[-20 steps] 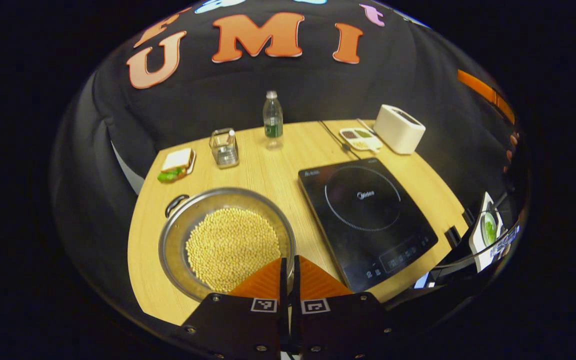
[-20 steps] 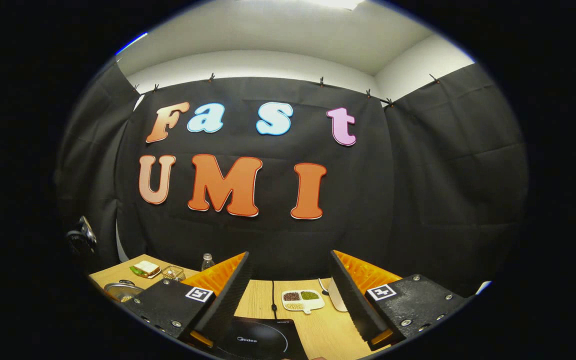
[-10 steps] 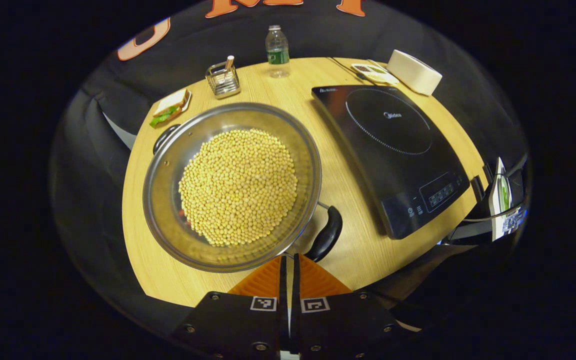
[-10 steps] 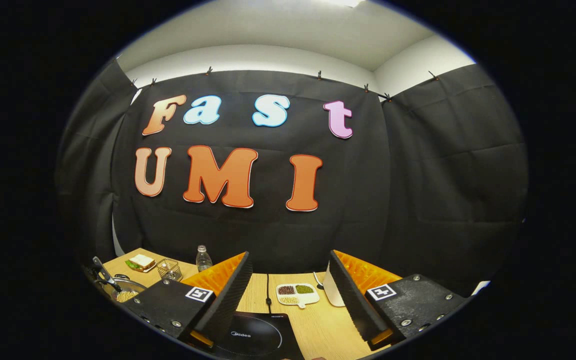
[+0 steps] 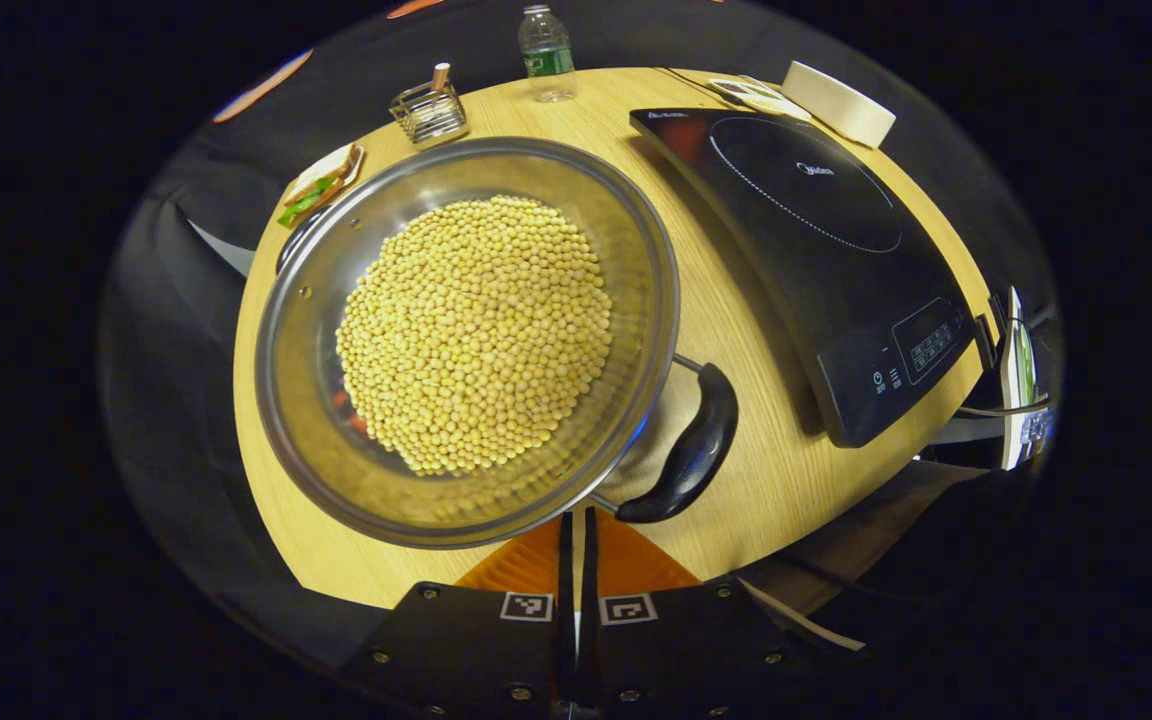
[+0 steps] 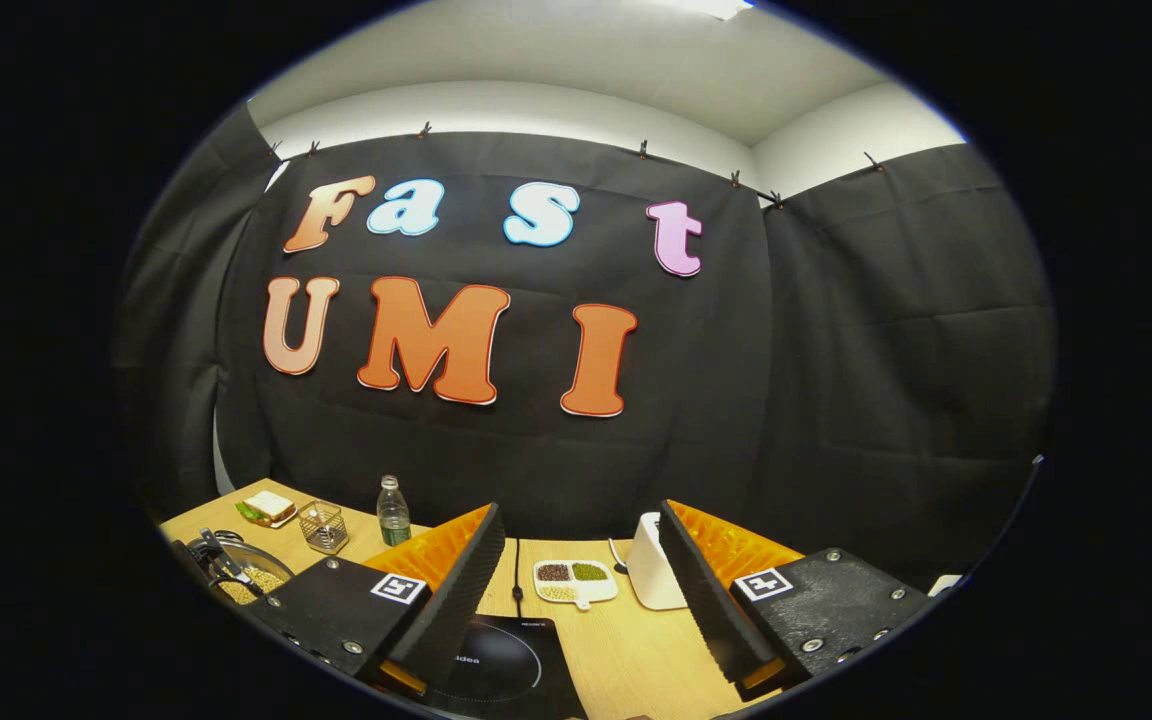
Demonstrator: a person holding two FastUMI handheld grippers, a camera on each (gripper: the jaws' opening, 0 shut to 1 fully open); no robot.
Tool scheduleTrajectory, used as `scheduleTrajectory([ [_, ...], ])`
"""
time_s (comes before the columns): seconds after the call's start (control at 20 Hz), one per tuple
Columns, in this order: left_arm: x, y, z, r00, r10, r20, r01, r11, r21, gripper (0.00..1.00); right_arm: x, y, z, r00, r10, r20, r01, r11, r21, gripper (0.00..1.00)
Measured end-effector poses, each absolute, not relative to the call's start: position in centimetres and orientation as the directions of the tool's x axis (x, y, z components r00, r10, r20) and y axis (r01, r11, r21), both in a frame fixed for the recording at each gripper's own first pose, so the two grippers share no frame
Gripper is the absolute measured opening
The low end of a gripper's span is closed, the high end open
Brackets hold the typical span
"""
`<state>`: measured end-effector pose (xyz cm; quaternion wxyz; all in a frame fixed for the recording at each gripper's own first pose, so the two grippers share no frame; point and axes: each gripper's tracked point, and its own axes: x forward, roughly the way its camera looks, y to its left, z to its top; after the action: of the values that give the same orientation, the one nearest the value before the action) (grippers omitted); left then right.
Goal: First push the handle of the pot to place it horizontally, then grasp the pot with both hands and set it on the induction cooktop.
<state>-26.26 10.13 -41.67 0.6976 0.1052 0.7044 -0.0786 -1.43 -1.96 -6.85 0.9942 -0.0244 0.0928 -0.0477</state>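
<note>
Left gripper view had the left gripper (image 5: 576, 540) closed and empty, just below the pot (image 5: 466, 340), near its curved black handle (image 5: 686, 455). Best to nudge that handle sideways, slowly; the round polished-steel pot held loose beans. The right gripper (image 6: 576, 590) hung open, empty, over the glossy induction cooktop (image 6: 496, 665).

The pot (image 5: 316, 420) is shiny bare metal with a smooth, reflective wall, and its handle (image 5: 688, 450) looks like glossy black plastic. The beans (image 5: 476, 330) inside are matt and pale yellow. The cooktop (image 5: 816, 230) has a smooth, glassy black top. The bench (image 5: 756, 480) is light wood grain with a dull finish. The bottle (image 5: 544, 45) is clear plastic.
</note>
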Motion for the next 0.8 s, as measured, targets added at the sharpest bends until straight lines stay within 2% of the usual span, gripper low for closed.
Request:
scheduleTrajectory([
  [0.45,-24.9,7.8,-42.9,-0.039,0.033,-0.999,0.309,0.951,0.019,0.02,-3.4,-5.6,-7.8,0.956,-0.2,-0.214,0.183,0.979,-0.093,0.96],
  [0.8,-22.8,5.4,-43.4,-0.03,-0.005,-1.0,0.335,0.942,-0.014,0.02,-4.4,-7.4,-7.9,0.937,-0.266,-0.227,0.247,0.963,-0.109,0.96],
])
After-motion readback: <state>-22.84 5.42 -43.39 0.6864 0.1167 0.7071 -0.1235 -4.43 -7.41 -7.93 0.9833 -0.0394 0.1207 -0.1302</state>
